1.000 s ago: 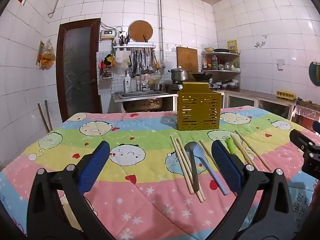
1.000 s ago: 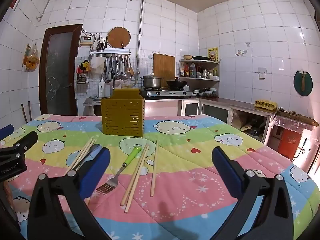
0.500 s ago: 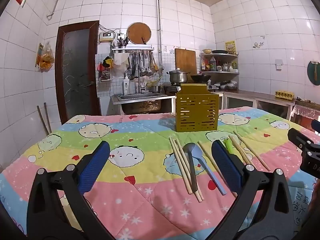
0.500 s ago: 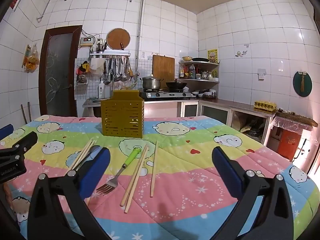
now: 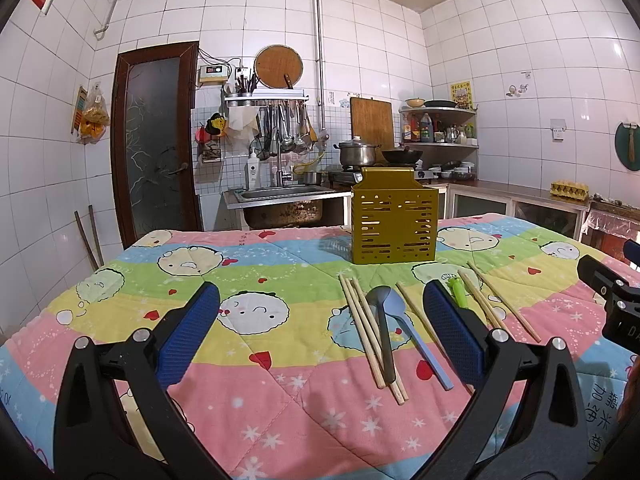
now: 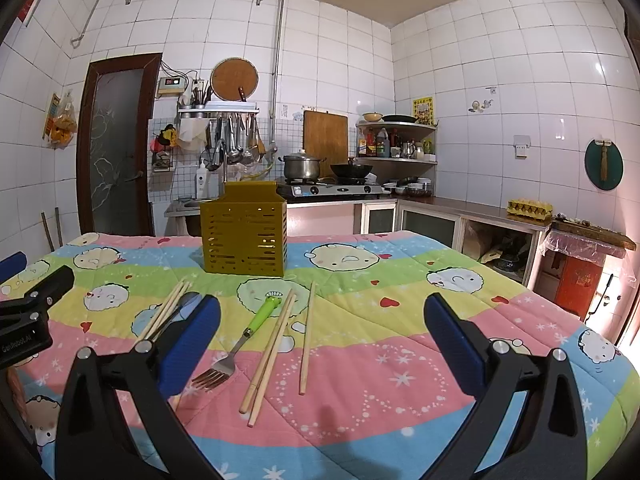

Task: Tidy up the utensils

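Note:
A gold slotted utensil holder [image 5: 393, 222] [image 6: 244, 232] stands upright on the quilt-covered table. In front of it lie several wooden chopsticks [image 5: 366, 330] [image 6: 272, 354], a dark grey spoon [image 5: 382, 328], a light blue spoon [image 5: 418, 340] and a fork with a green handle [image 6: 244, 336] [image 5: 456, 292]. My left gripper [image 5: 320, 320] is open and empty, above the table short of the spoons. My right gripper [image 6: 322, 328] is open and empty, above the chopsticks and fork.
The table carries a colourful cartoon quilt [image 5: 260, 280]. Behind it are a sink [image 5: 280, 200], a stove with a pot [image 6: 302, 166] and wok, and a counter [image 6: 480, 216] along the right wall. A door [image 5: 154, 140] stands at the back left.
Both views have shifted very slightly; the utensils and the holder lie as before. Both grippers stay open.

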A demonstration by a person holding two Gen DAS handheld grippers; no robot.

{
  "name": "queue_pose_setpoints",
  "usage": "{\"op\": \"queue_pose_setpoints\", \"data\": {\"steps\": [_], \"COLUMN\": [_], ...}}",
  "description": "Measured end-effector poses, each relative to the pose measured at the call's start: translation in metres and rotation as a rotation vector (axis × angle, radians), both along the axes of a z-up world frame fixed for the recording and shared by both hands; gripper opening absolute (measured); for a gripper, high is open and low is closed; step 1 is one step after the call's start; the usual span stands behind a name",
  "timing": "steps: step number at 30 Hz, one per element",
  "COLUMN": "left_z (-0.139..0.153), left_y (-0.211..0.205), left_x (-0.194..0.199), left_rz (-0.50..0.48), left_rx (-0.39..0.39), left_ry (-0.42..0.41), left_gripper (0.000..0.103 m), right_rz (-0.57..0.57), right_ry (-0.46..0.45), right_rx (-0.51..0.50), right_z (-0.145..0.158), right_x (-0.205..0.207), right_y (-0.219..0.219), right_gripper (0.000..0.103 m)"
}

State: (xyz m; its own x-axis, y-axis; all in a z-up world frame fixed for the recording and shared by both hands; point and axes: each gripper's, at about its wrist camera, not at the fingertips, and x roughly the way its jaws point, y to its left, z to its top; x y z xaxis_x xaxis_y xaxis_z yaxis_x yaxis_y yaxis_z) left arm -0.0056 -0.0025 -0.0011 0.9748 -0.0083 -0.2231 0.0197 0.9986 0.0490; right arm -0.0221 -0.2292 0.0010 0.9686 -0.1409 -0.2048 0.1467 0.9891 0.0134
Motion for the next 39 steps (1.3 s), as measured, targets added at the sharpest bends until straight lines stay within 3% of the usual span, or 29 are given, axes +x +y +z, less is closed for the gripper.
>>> {"op": "queue_pose_setpoints", "data": {"steps": [39], "left_z": [0.0011], "left_y": [0.0003], "left_x": [-0.0012], "left_rz": [0.0], "left_rx": [0.0], "left_ry": [-0.005], "left_gripper": [0.098], "right_rz": [-0.013], "right_ry": [-0.017], "right_rx": [-0.01], "right_z": [0.0007], "right_x": [0.0], "right_y": [0.0004], "right_gripper": [0.099]}}
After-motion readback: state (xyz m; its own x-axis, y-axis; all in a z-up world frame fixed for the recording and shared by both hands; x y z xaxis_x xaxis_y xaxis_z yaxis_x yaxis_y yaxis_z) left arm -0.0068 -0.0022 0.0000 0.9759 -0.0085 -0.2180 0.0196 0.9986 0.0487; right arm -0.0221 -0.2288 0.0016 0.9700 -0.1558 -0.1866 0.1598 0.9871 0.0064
